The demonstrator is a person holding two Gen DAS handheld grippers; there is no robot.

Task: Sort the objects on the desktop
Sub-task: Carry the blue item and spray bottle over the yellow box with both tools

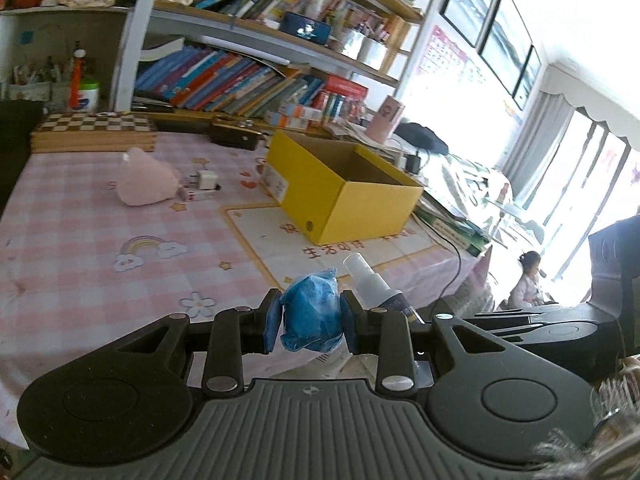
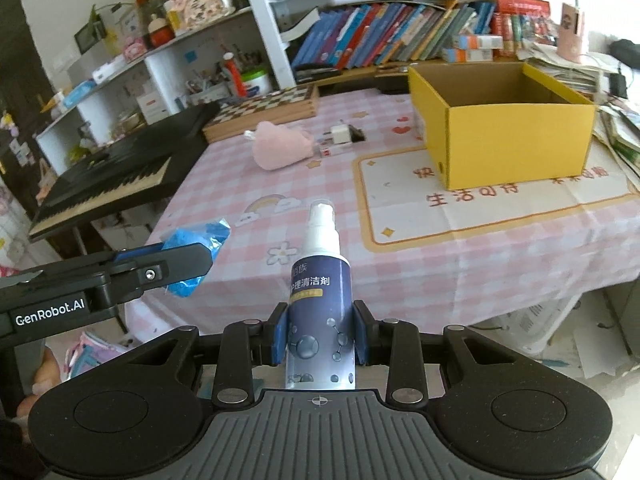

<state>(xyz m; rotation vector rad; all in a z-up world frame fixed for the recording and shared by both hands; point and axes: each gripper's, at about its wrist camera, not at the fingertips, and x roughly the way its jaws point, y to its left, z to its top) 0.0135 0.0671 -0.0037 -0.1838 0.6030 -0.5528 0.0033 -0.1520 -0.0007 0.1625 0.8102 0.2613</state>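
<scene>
My left gripper [image 1: 310, 318] is shut on a crumpled blue plastic packet [image 1: 312, 316], held above the table's near edge; it also shows in the right wrist view [image 2: 196, 254]. My right gripper [image 2: 322, 332] is shut on a spray bottle [image 2: 320, 312] with a white nozzle and dark blue label, held upright; the bottle also shows in the left wrist view [image 1: 374, 286]. An open yellow cardboard box [image 1: 344, 188] [image 2: 500, 120] stands on the table ahead. A pink plush toy [image 2: 282, 146] [image 1: 146, 180] and a white charger plug [image 2: 340, 134] [image 1: 206, 180] lie on the pink checked tablecloth [image 2: 240, 168].
A wooden chessboard box [image 2: 264, 114] sits at the table's far side. Bookshelves [image 2: 400, 32] line the back. A black keyboard piano [image 2: 116, 176] stands left of the table. Piled papers and cables [image 2: 612, 92] lie right of the box.
</scene>
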